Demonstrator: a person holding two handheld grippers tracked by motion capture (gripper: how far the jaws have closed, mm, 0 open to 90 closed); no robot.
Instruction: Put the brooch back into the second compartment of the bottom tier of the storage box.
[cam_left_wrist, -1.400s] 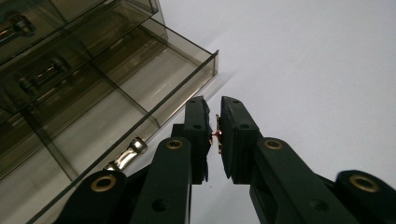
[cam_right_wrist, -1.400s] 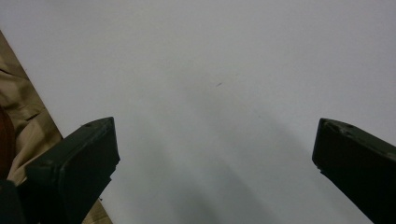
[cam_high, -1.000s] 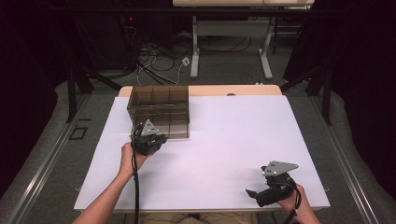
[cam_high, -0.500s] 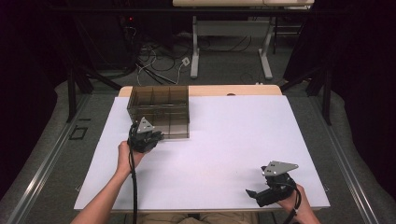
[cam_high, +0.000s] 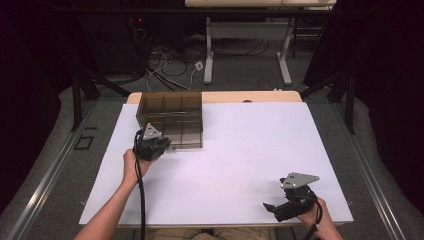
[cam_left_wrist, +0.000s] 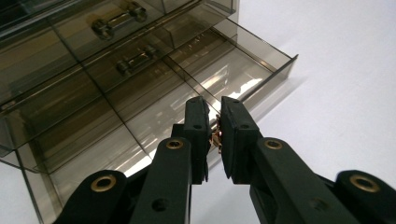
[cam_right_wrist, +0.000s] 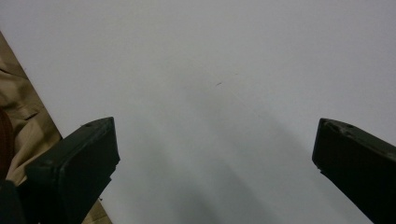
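Note:
A smoky clear plastic drawer cabinet (cam_high: 170, 107) stands at the back left of the white table (cam_high: 240, 150). In the left gripper view its bottom drawer (cam_left_wrist: 243, 70) is pulled out and looks empty. My left gripper (cam_left_wrist: 215, 126) is shut on a small brass-coloured handle (cam_left_wrist: 216, 136) at that drawer's front wall. From above, the left gripper (cam_high: 162, 145) sits at the cabinet's front left corner. My right gripper (cam_high: 272, 209) rests near the table's front right edge. Its jaws stand wide open over bare tabletop (cam_right_wrist: 215, 154) with nothing between them.
Upper drawers with their own handles (cam_left_wrist: 133, 63) are closed. The table's front edge and the person's tan clothing (cam_right_wrist: 28, 121) lie just left of the right gripper. Behind the table, cables (cam_high: 165, 75) and a white desk frame (cam_high: 245, 55) stand on the floor.
The left gripper has shifted slightly to the left at the cabinet's front. The right gripper has stayed where it was.

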